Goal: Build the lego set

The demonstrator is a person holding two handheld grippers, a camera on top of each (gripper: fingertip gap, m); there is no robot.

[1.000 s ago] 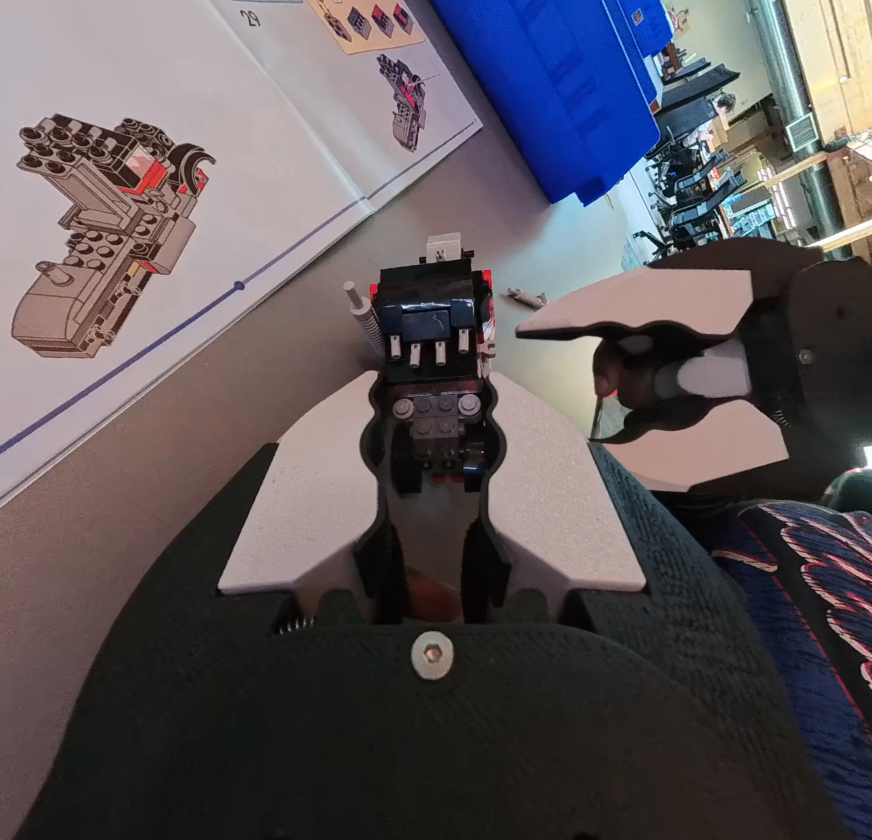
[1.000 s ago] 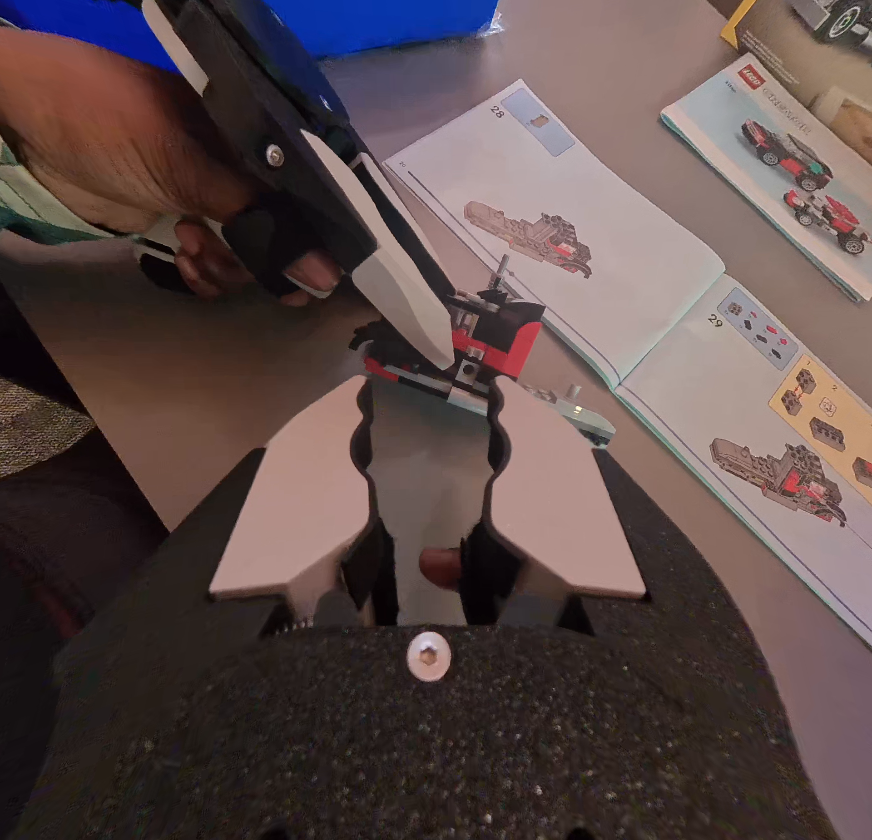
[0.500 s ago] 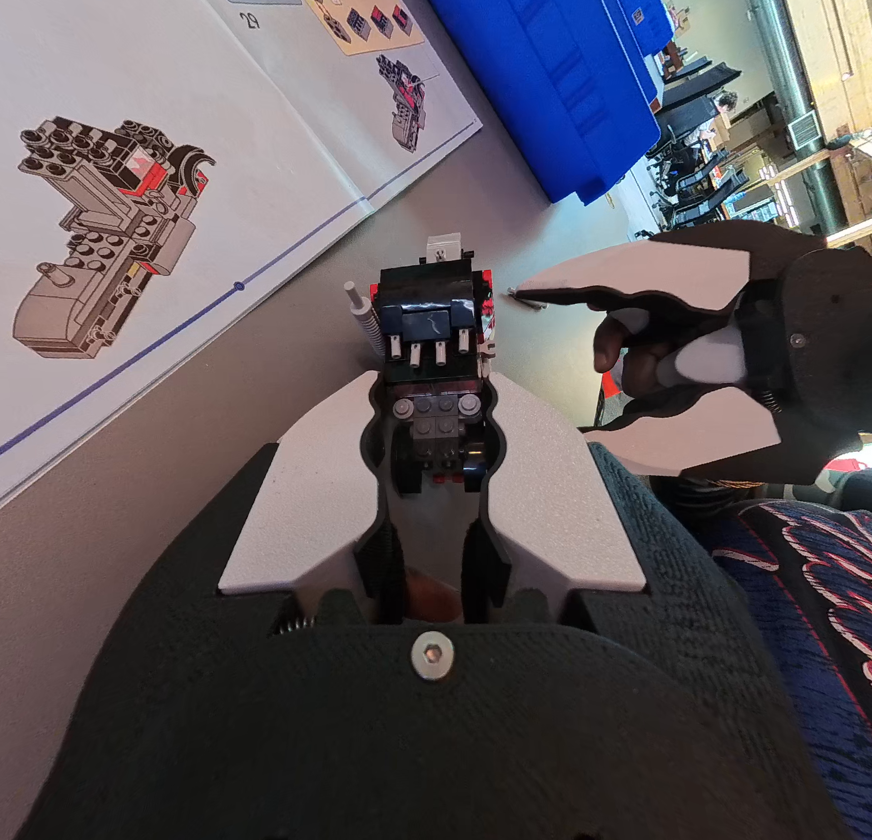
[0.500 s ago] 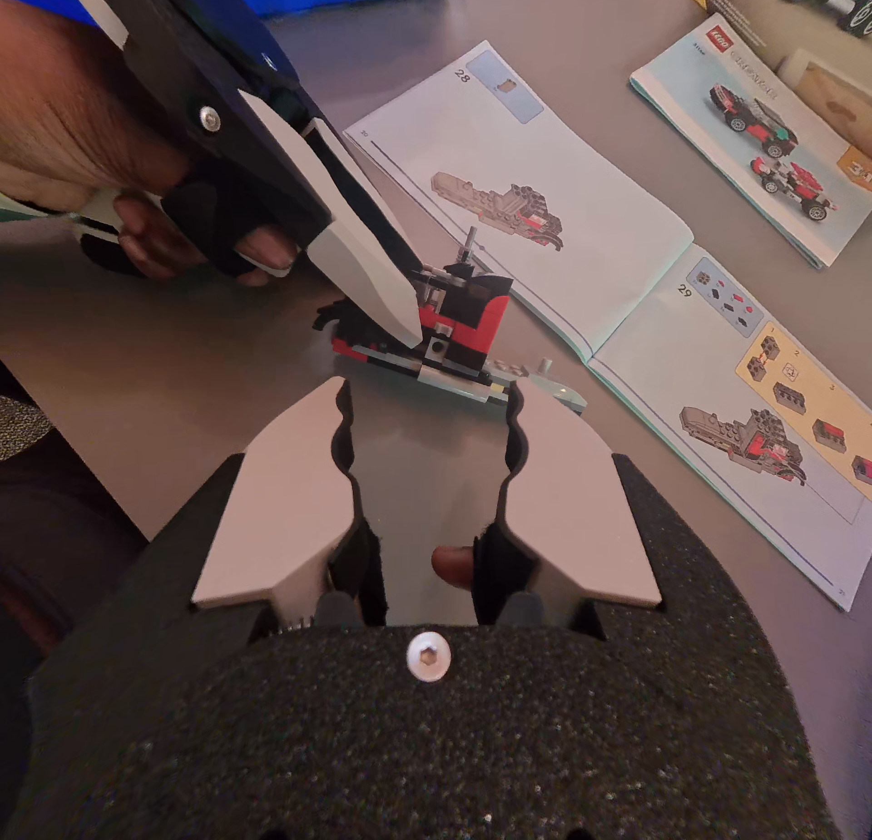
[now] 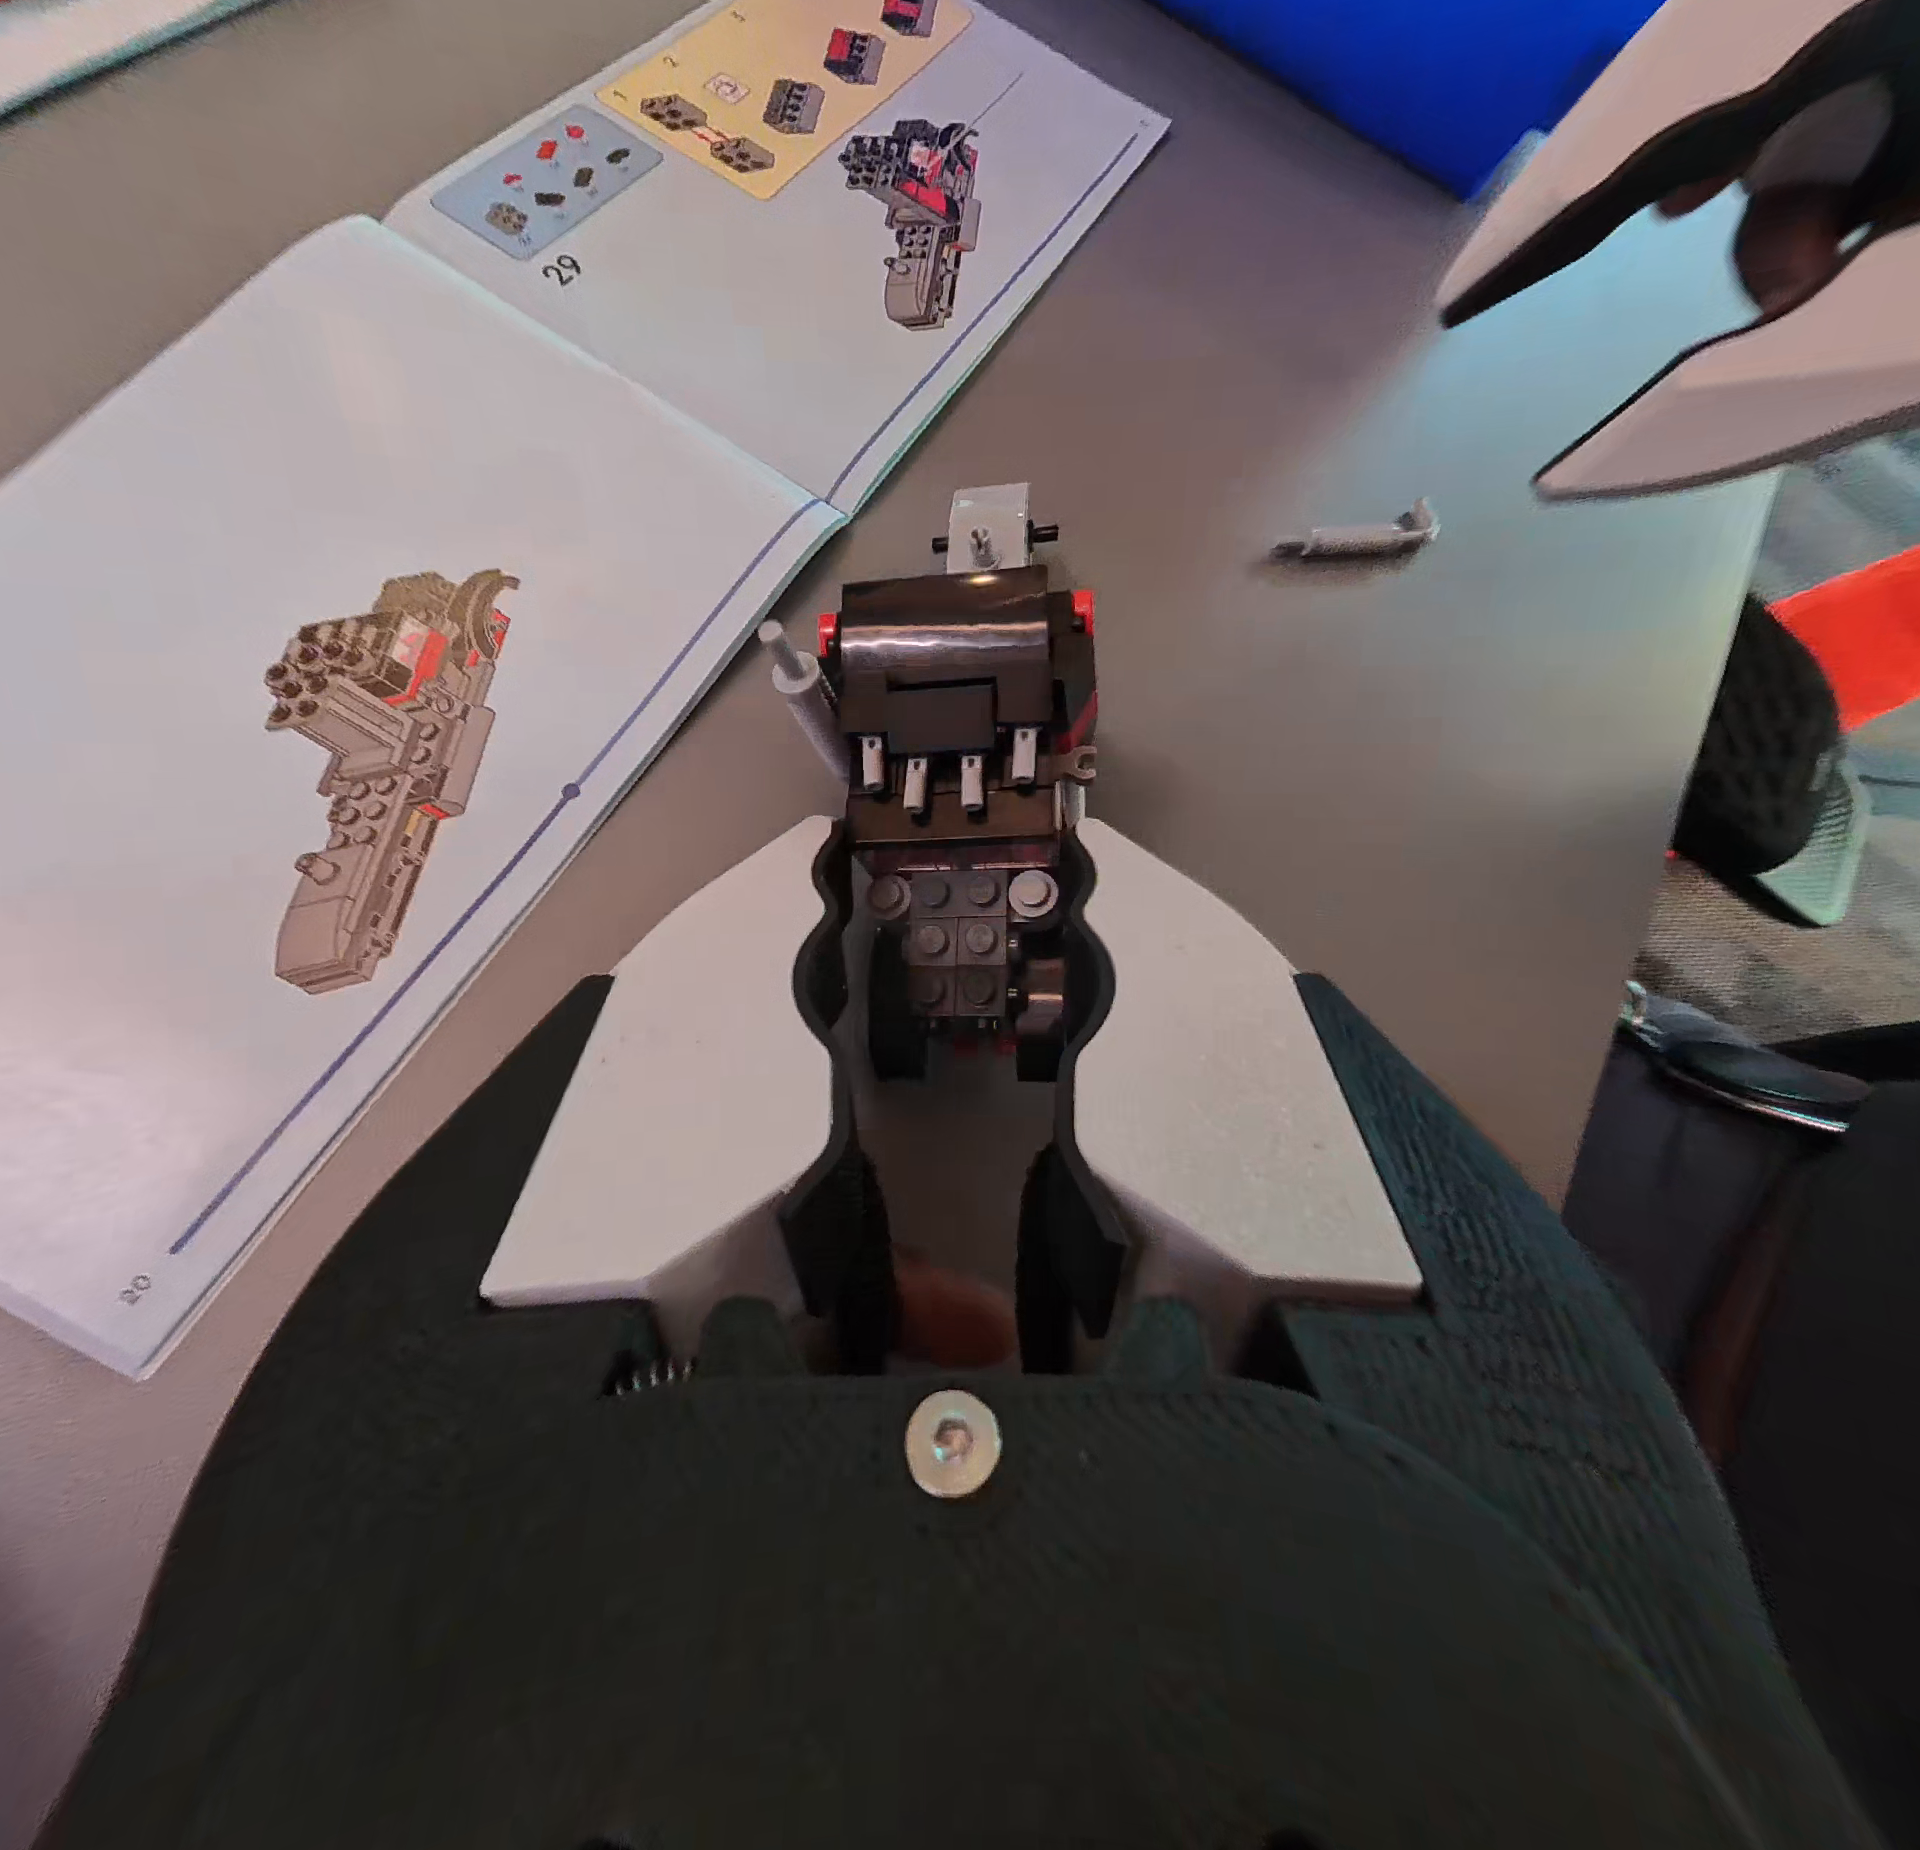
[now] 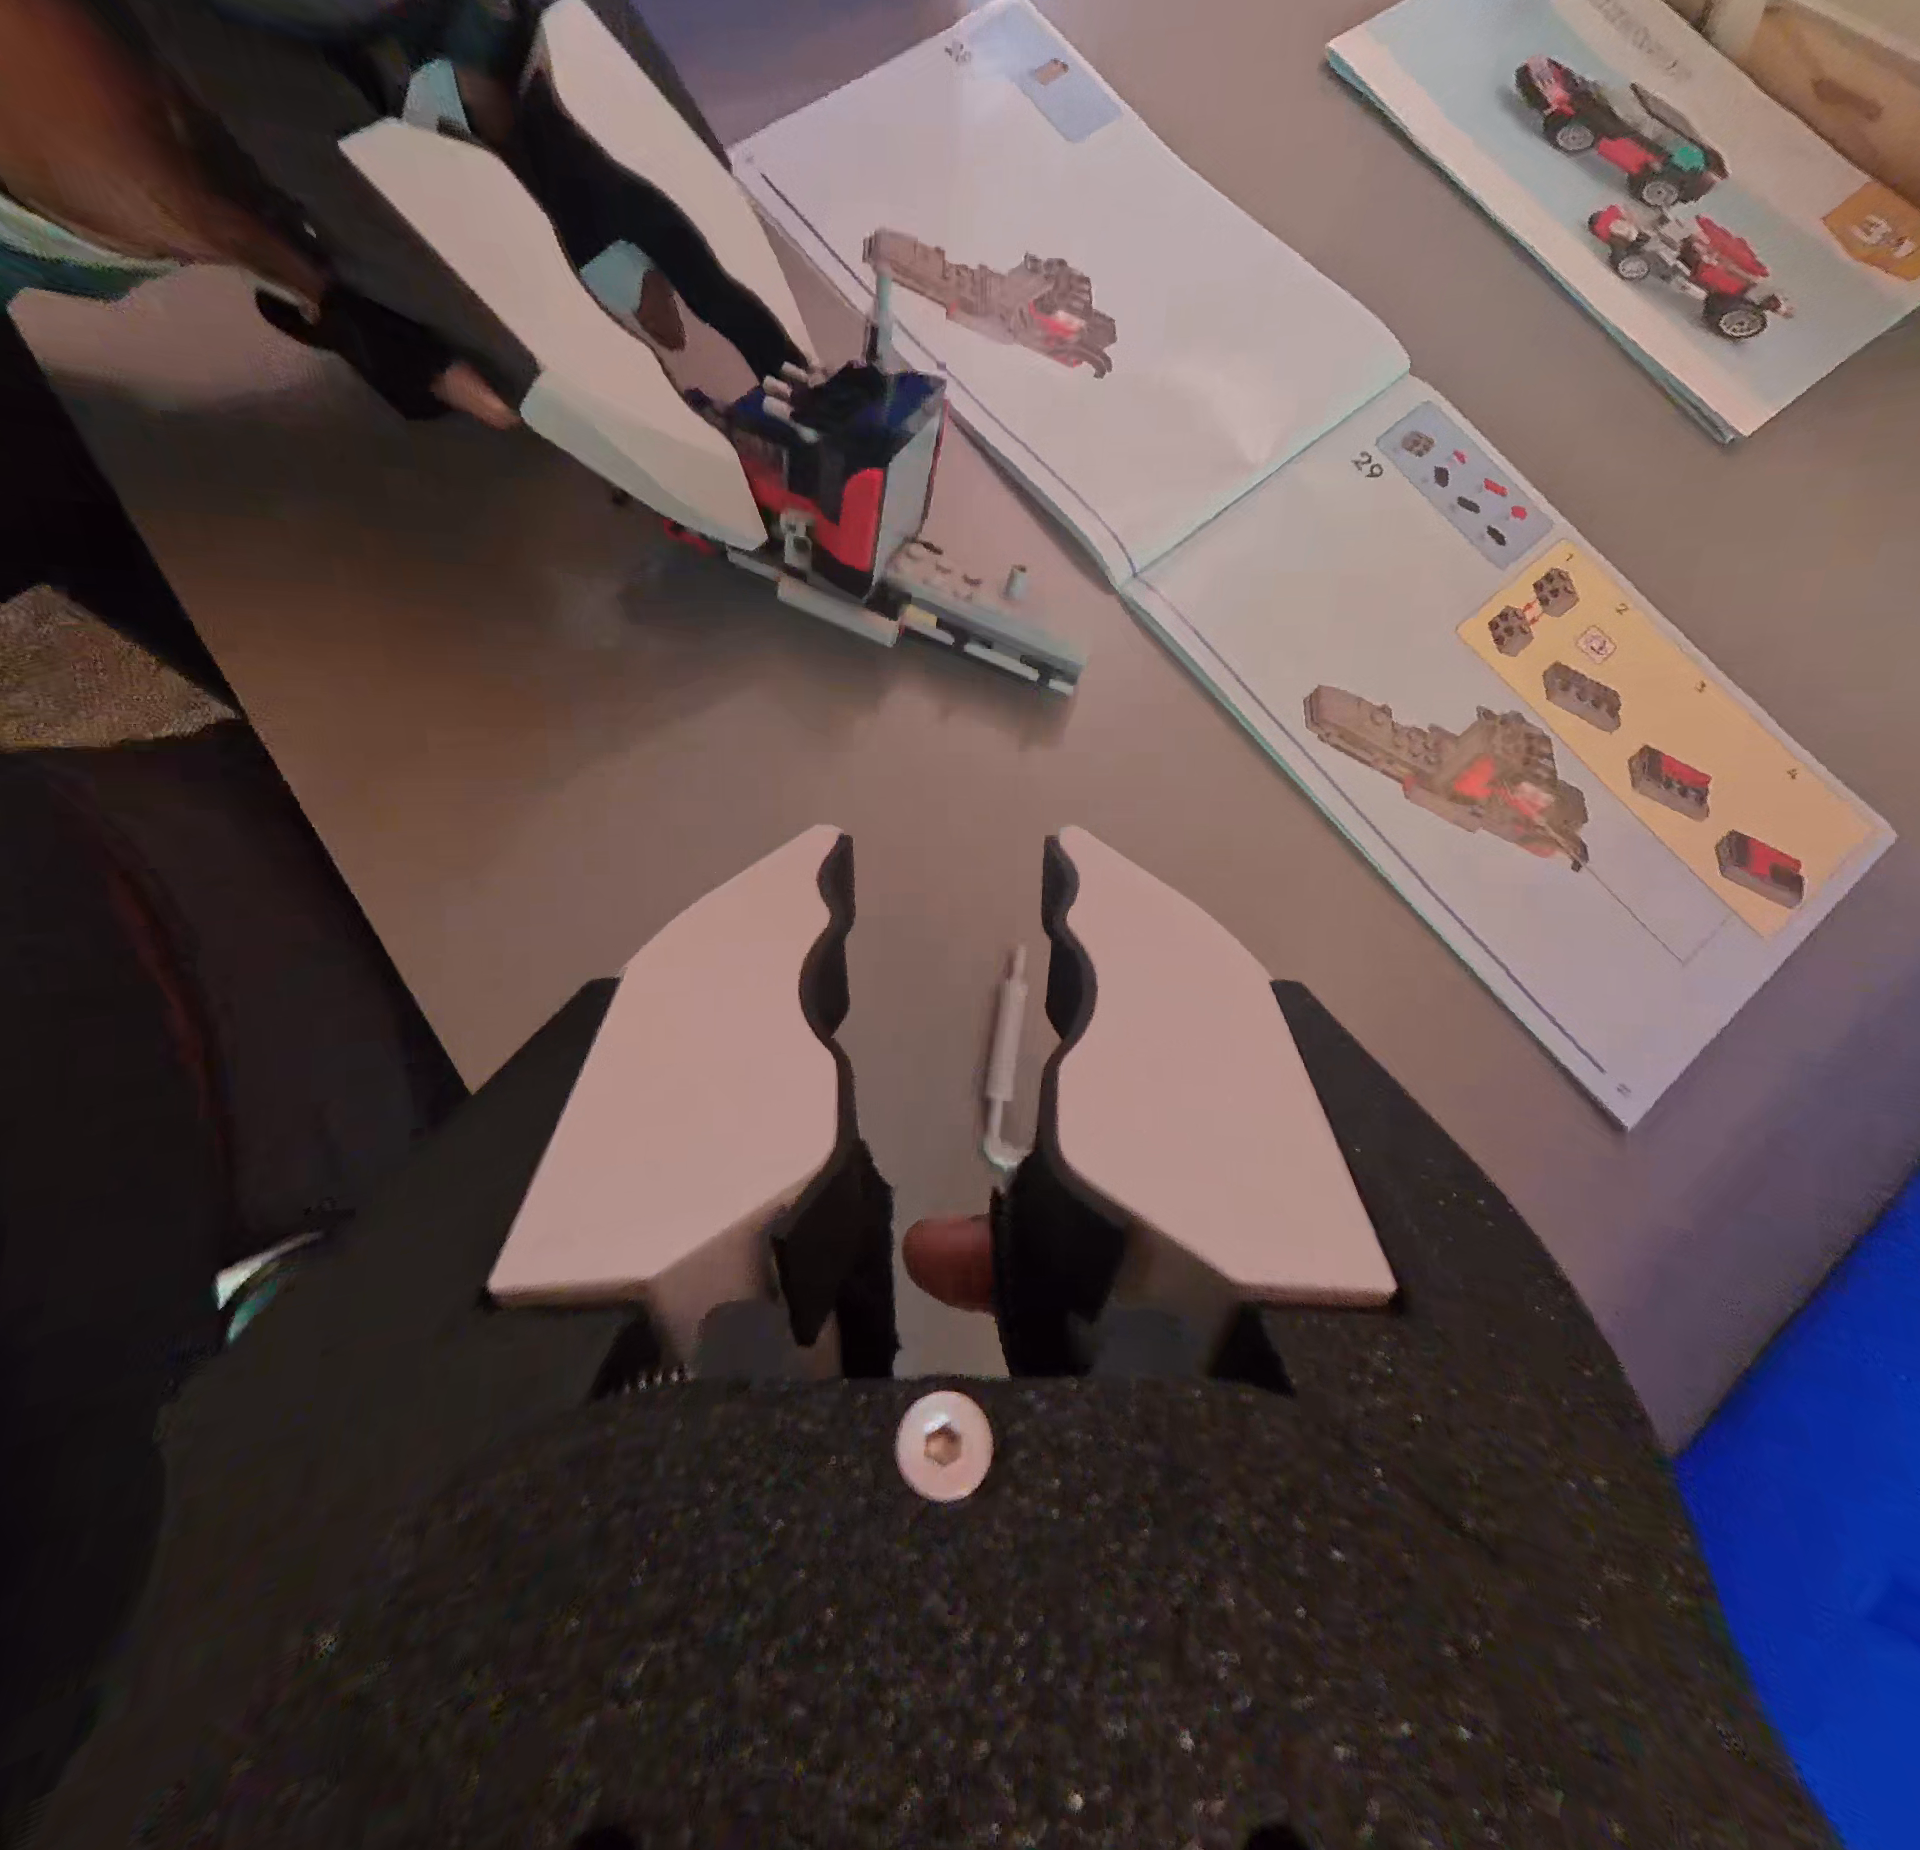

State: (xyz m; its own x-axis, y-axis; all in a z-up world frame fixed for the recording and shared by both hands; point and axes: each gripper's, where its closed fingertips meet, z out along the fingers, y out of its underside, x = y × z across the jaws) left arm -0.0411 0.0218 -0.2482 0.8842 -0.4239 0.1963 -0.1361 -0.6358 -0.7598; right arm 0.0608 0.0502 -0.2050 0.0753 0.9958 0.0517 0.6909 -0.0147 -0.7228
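LEFT GRIPPER (image 5: 956, 865): its white fingers are clamping the black, red and grey toy-brick vehicle (image 5: 961, 720), which is standing on the grey tabletop (image 5: 1351, 813).
RIGHT GRIPPER (image 6: 945, 844): its jaws are standing apart over bare tabletop, gripping nothing; a small light-grey brick rod (image 6: 1003, 1052) is lying between the fingers, close to the right one.
WRITING: the open white instruction booklet (image 5: 468, 553) is showing printed page numbers and drawings.
EDGE: the rod is lying near the tabletop's right edge.

Black-and-red brick model (image 5: 961, 720) with grey studs. Pale grey pin (image 6: 1006, 1052) on grey worktop (image 6: 623, 761). Blue bin (image 5: 1403, 24); white, yellow-panelled booklet (image 5: 644, 346).
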